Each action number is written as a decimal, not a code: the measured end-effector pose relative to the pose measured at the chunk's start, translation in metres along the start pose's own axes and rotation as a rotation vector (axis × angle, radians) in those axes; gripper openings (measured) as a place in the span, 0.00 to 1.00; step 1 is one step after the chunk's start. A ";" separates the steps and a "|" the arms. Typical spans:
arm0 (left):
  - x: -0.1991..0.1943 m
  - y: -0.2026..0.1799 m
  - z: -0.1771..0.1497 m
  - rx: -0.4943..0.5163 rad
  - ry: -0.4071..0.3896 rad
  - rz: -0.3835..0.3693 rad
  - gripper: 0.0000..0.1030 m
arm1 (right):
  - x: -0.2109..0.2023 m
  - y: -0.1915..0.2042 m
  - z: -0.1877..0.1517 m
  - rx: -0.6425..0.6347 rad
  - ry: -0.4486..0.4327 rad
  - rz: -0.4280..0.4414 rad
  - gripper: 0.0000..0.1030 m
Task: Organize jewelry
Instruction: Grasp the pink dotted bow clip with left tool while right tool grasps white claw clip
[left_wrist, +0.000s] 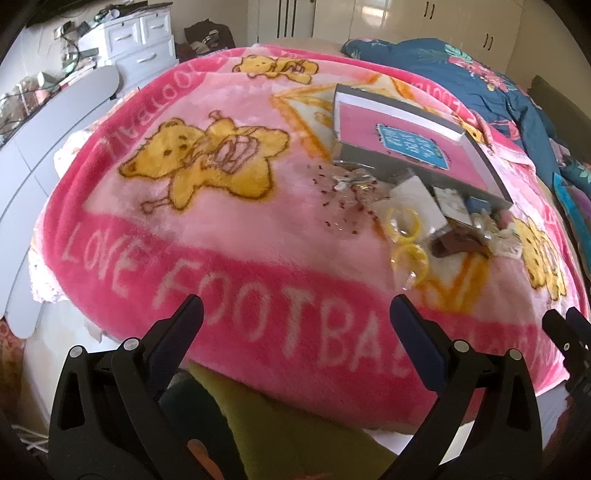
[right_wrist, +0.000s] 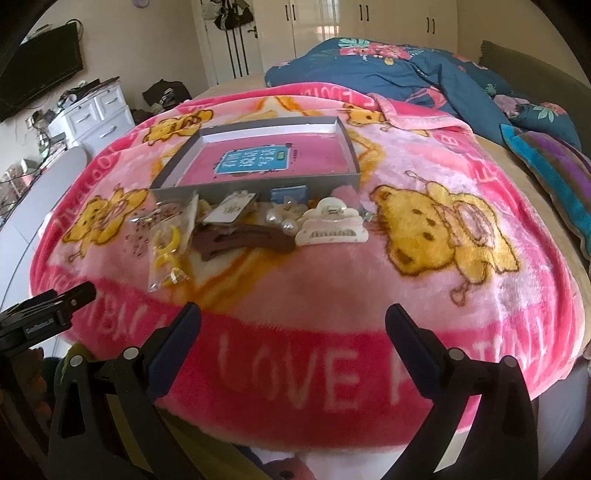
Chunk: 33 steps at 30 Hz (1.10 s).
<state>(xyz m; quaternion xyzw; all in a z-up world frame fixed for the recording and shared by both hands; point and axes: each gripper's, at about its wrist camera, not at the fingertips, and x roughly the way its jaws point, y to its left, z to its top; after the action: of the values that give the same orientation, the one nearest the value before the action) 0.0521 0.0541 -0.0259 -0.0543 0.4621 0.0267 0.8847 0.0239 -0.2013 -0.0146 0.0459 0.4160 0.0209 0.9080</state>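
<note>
Both grippers (left_wrist: 295, 314) (right_wrist: 293, 319) open, one tray (right_wrist: 347, 133), two hair claws (right_wrist: 332, 225), two yellow rings (left_wrist: 404, 223)

Box: shallow grey cardboard box (right_wrist: 258, 162) with a pink floor and a blue label, open, lying flat on the pink blanket.
Brown clip: dark brown plastic hair clip (right_wrist: 236, 240) lying flat just before the box.
White clip: cream claw-style hair clip (right_wrist: 332, 225), right of the brown one, touching it.
Pearls: white pearl pieces (right_wrist: 280, 221) between the two clips.
Yellow hoops: yellow plastic hoop earrings (left_wrist: 404, 236) in a clear packet, left of the pile.
Cards: white earring cards (right_wrist: 231, 208) against the box's near wall.
</note>
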 end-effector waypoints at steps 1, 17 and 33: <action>0.004 0.001 0.002 -0.002 0.005 -0.002 0.92 | 0.003 -0.001 0.002 0.001 -0.001 -0.004 0.96; 0.070 -0.004 0.053 -0.007 0.084 -0.184 0.91 | 0.059 -0.036 0.040 0.066 0.025 -0.057 0.96; 0.104 -0.007 0.088 -0.044 0.108 -0.338 0.36 | 0.127 -0.055 0.059 0.115 0.078 -0.011 0.92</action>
<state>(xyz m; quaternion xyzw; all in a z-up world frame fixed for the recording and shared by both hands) 0.1835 0.0574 -0.0609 -0.1519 0.4927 -0.1153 0.8490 0.1514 -0.2501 -0.0770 0.0948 0.4517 -0.0062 0.8871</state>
